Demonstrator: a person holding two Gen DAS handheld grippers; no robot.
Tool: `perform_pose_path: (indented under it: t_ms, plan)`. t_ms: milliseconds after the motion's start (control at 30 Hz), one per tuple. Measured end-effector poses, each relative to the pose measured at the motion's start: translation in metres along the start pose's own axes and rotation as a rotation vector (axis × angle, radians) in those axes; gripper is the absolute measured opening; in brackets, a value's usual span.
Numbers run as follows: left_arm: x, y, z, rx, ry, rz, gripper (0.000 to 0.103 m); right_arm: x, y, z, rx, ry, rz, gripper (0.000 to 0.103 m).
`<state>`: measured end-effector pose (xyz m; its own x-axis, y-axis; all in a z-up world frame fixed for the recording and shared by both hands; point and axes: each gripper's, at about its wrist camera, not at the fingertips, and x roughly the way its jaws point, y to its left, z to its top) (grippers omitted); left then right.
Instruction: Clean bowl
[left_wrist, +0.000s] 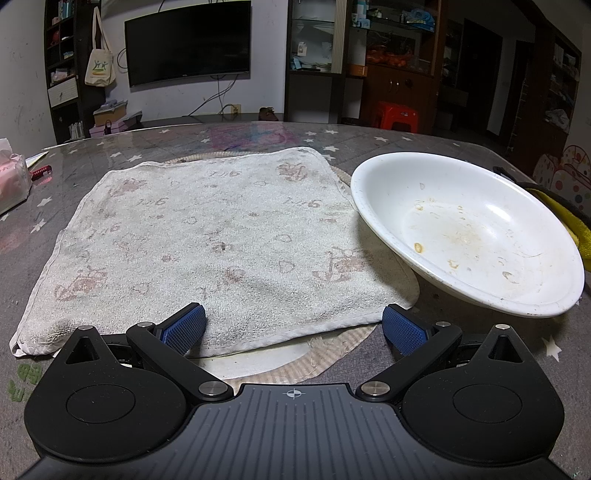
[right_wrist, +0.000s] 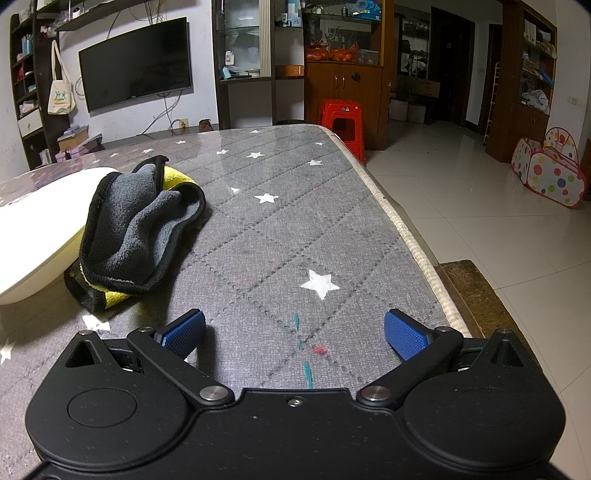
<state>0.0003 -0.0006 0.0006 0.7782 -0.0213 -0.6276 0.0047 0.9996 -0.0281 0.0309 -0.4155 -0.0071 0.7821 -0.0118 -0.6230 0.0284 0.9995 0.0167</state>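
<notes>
Blue-padded, our left gripper (left_wrist: 293, 328) hovered with jaws spread wide over the near edge of a worn white terry towel (left_wrist: 207, 240). Our right gripper (right_wrist: 295, 334) gaped equally wide above the grey star-printed quilted table cover (right_wrist: 295, 229). Farther off, the food-stained shallow white bowl (left_wrist: 469, 232) sat just right of the towel, tilted against a crumpled grey-and-yellow cloth (right_wrist: 136, 225).

We see a table (left_wrist: 369, 142) covered in grey quilted cloth with white stars, under a glossy clear sheet. Near its front edge lies a worn white towel (left_wrist: 207, 240) on a striped mat (left_wrist: 332, 354). Just right of it sits the soiled white bowl (left_wrist: 469, 229) (tilted, its far side propped on a grey-and-yellow cloth (right_wrist: 136, 229)). At the left edge lies a tissue pack (left_wrist: 11, 181).
</notes>
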Motion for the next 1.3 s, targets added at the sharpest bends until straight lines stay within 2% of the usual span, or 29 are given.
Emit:
perform_pose_path:
  t_ms: [333,467,800,967,1200,1300]
  plan:
    - [-0.001,0.000,-0.001,0.008,0.012,-0.008,0.103,0.000,0.004,0.001,-0.003,-0.001,0.014,0.103]
    - [-0.003,0.000,0.000,0.005,0.026,-0.008,0.103,-0.005,0.007,-0.001,-0.037,-0.004,0.070,0.103]
    - [-0.019,-0.012,-0.001,-0.032,0.078,0.048,0.103,-0.018,0.004,-0.009,-0.079,-0.001,0.168,0.103]
    - [-0.036,-0.021,0.001,-0.009,0.058,0.057,0.103,-0.027,0.006,-0.014,-0.141,0.000,0.187,0.103]
    - [-0.056,-0.043,0.011,0.036,0.011,0.035,0.103,-0.038,0.009,-0.011,-0.178,-0.014,0.248,0.095]
    - [-0.061,-0.053,0.014,0.048,0.009,0.019,0.102,-0.041,0.014,-0.004,-0.198,-0.032,0.275,0.088]
